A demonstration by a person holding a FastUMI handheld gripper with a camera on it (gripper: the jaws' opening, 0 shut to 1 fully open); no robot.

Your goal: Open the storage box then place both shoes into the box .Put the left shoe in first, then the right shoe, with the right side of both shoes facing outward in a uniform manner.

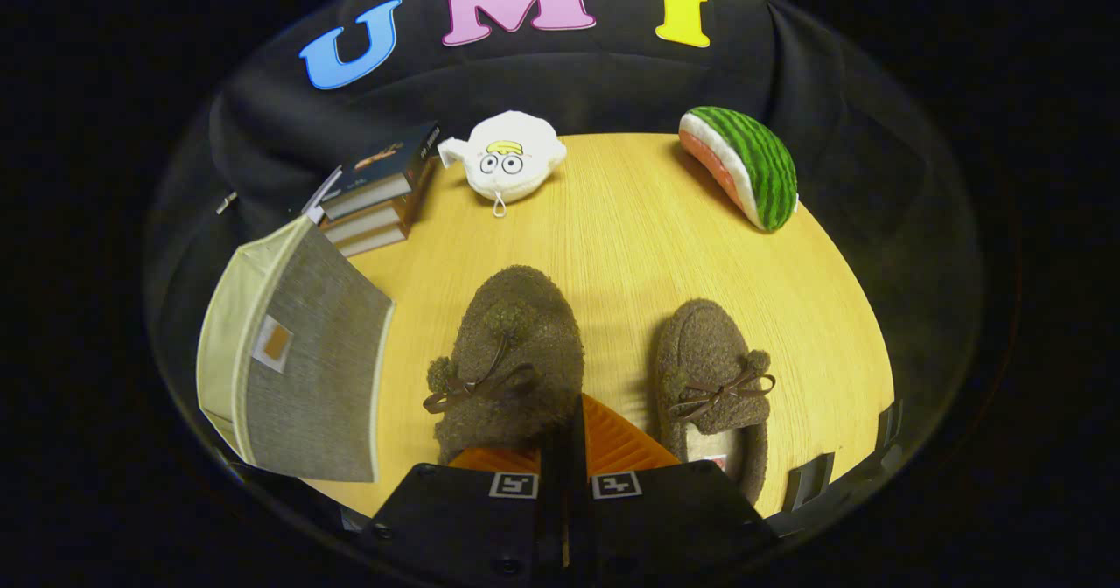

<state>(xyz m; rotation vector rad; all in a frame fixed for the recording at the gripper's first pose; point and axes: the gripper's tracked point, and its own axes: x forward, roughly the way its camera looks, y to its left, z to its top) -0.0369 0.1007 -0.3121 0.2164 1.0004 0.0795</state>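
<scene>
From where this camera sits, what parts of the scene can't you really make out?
- Left slipper: its heel and opening, hidden behind the gripper, whose fingers look closed together with nothing between them.
- Right slipper: heel partly covered by the gripper body.
- Storage box: its inside, with the lid covering it.
- Books: cover print too small.

No readable text: the top book's point(385, 168) cover lettering is too small to make out, and the storage box's point(297, 360) label is blank.
</scene>
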